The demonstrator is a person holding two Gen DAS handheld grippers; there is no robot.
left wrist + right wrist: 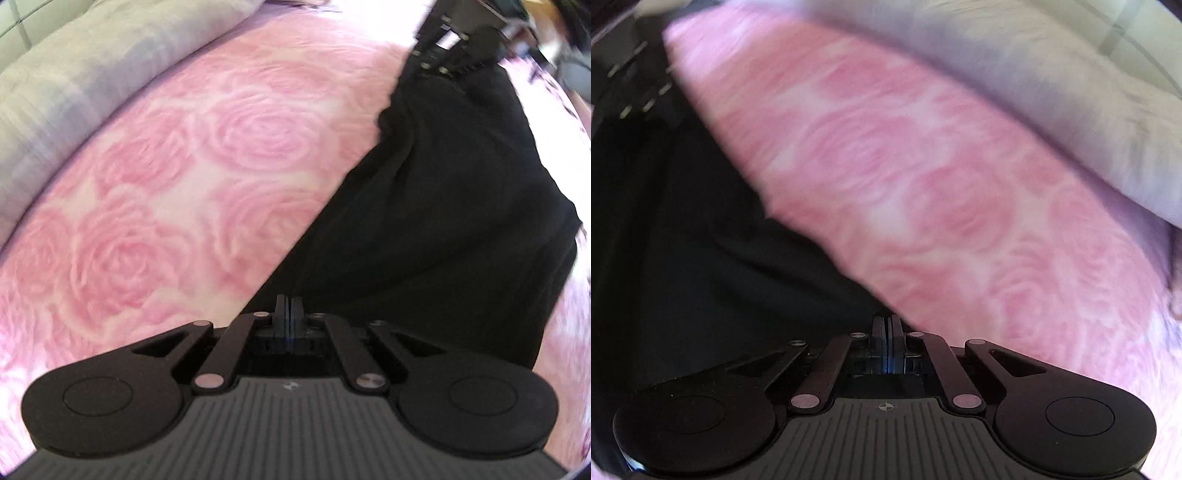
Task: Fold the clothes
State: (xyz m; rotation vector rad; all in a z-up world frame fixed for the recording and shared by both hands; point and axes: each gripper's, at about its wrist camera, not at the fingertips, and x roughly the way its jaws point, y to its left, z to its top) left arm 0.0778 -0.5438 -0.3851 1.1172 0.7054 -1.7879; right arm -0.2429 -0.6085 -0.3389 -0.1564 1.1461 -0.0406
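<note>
A black garment [454, 206] is spread across a pink rose-patterned bedcover [207, 155]. The left gripper [288, 306] is seen with jaws pressed together at one edge of the cloth; whether fabric is pinched cannot be told. The right gripper [886, 325] is likewise closed at the garment's opposite edge, its view blurred. A fold appears to be under way; next, both edges would likely be lifted together. Open bedcover is left beside the garment, bounded by a grey pillow [92, 74]
</note>
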